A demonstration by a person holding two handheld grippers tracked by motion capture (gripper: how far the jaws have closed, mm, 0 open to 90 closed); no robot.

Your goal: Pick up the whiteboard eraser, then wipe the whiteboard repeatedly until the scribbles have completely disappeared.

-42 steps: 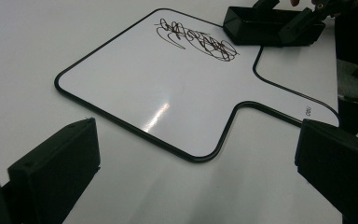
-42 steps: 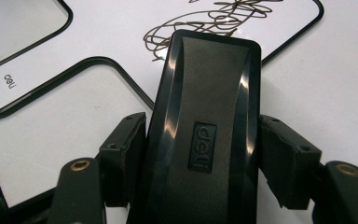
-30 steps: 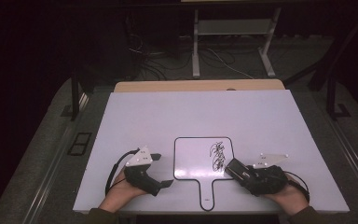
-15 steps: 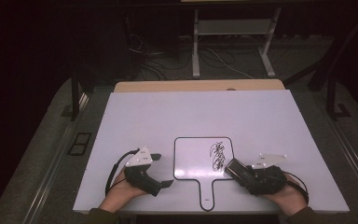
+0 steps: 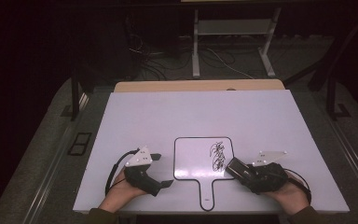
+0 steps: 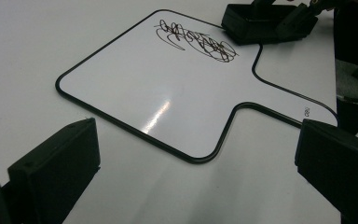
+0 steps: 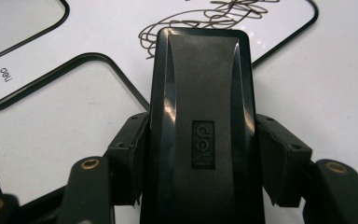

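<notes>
The right hand-held gripper (image 7: 200, 154) pinched a black eraser (image 7: 200, 116) at the scribble (image 5: 217, 155) on a small paddle-shaped whiteboard (image 5: 193, 158) lying on the white surface (image 5: 168, 116). The left hand-held gripper (image 5: 161, 170) rested beside it, jaws spread. Wiping well probably called for flat, even pressure.

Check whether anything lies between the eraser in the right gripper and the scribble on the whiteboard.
Nothing visible does. The right gripper is shut on the black eraser, whose front end already sits at the scribble on the whiteboard. The left gripper rests open beside the board.
</notes>
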